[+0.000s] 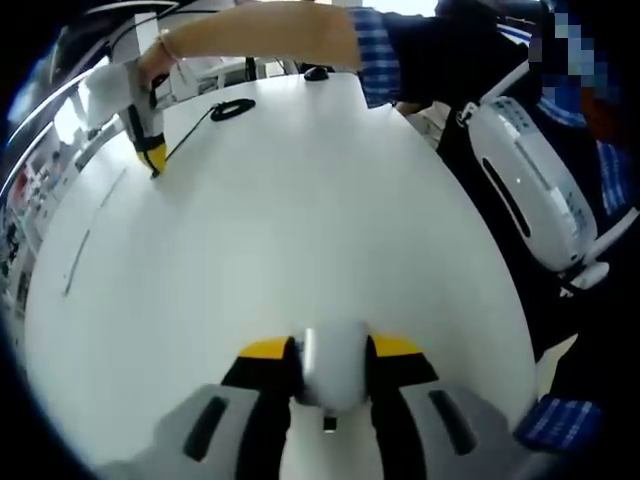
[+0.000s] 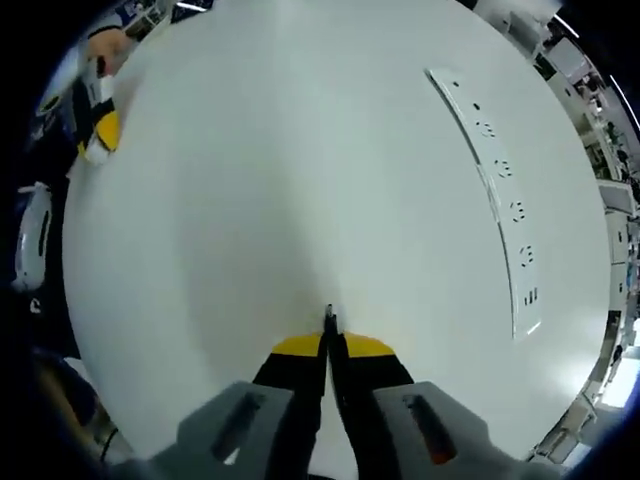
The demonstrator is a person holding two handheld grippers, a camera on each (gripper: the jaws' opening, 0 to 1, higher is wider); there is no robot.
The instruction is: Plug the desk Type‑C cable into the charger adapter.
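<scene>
The left claw [image 1: 333, 352] is clamping the white charger adapter [image 1: 333, 368] above the counter [image 1: 300, 200]; the right claw [image 2: 329, 340] is pinching the Type-C cable [image 2: 329, 320] (plug tip protruding).

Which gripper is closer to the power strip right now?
Right. The right gripper, shut on the cable plug, has the power strip just ahead; the left gripper, holding the charger adapter, sits farther away.

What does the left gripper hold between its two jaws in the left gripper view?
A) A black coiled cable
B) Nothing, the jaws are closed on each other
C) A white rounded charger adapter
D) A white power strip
C: in the left gripper view the left gripper has its yellow-tipped jaws pressed against both sides of a white rounded charger adapter, above the white table.
</scene>
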